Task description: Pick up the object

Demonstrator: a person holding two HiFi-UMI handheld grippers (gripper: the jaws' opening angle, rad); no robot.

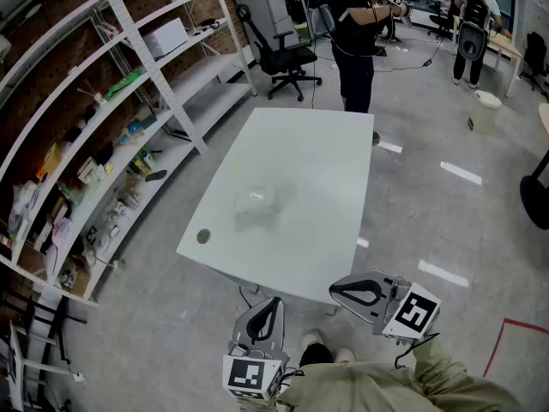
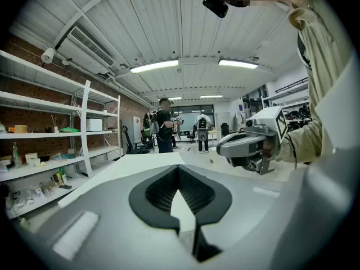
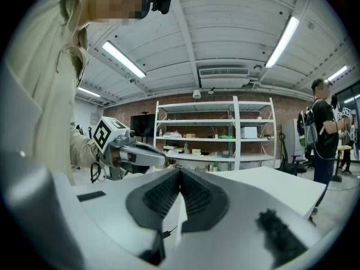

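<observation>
Currently, the left claw [image 1: 272, 302] sits at the lower centre of the head view, below the near edge of the white counter [image 1: 326, 161]. Its jaws are pressed together with nothing between them. The right claw [image 1: 336, 292] sits just to the right of it, at the counter's lower right corner, also fully closed and empty. Neither claw touches the counter top.

The clear object [image 1: 257, 202] lies on the counter, left of centre in the lower half of its surface, well apart from both claws. It is transparent and faint, so its exact shape cannot be determined. A round dark spot [image 1: 202, 236] marks the counter near its lower left corner.

A white shelving rack [image 1: 129, 101] loaded with small items fills the left side of the frame. A black office chair [image 1: 287, 57] and a standing person [image 1: 353, 33] occupy the upper centre, beyond the counter's far edge.
</observation>
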